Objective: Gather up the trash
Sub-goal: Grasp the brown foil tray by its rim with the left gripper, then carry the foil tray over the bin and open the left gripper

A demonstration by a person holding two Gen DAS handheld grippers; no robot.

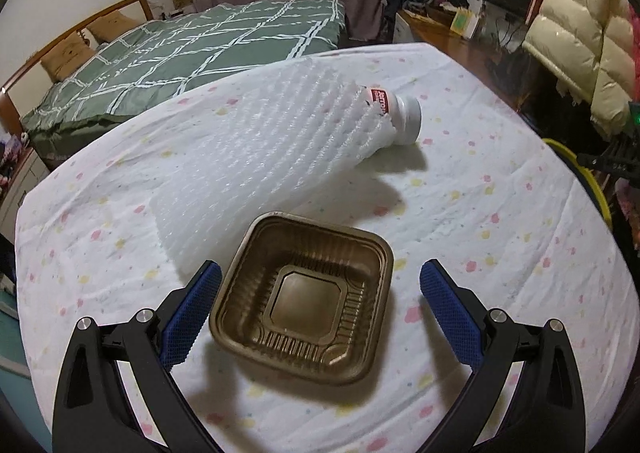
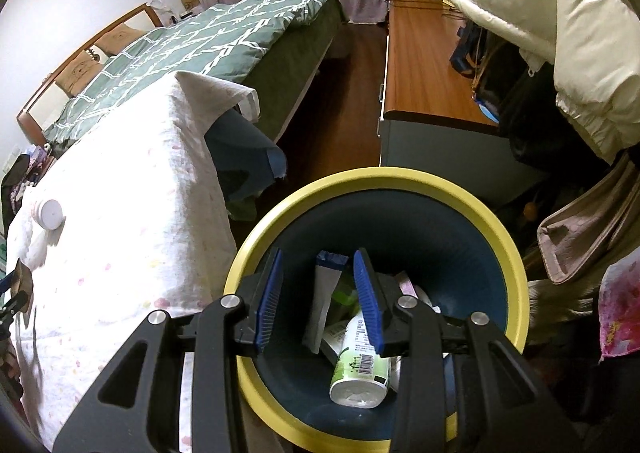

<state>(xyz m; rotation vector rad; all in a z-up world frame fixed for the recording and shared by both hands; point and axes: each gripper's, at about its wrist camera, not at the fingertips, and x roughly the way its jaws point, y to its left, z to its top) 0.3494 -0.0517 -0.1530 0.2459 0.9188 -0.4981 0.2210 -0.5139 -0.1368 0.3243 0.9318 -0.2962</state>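
Note:
A square brown plastic tray point(image 1: 304, 301) lies open side up on the cloth-covered table point(image 1: 500, 237). My left gripper point(image 1: 320, 271) is open, its blue pads point(image 1: 192, 313) on either side of the tray and apart from it. Behind the tray, a white foam sheet point(image 1: 272, 141) is draped over a white bottle point(image 1: 404, 113) lying on its side. My right gripper point(image 2: 319, 257) hangs open over the yellow-rimmed bin point(image 2: 516, 261) with nothing between its pads. Inside the bin lie a green-and-white bottle point(image 2: 360, 369) and a white tube point(image 2: 324, 293).
The bin stands right beside the table's edge point(image 2: 216, 253), its rim point(image 1: 576, 169) also showing at the right of the left wrist view. A bed point(image 1: 192, 49) with a green quilt lies behind, a wooden desk point(image 2: 424, 69) and a cream puffer jacket point(image 2: 560, 25) to the right.

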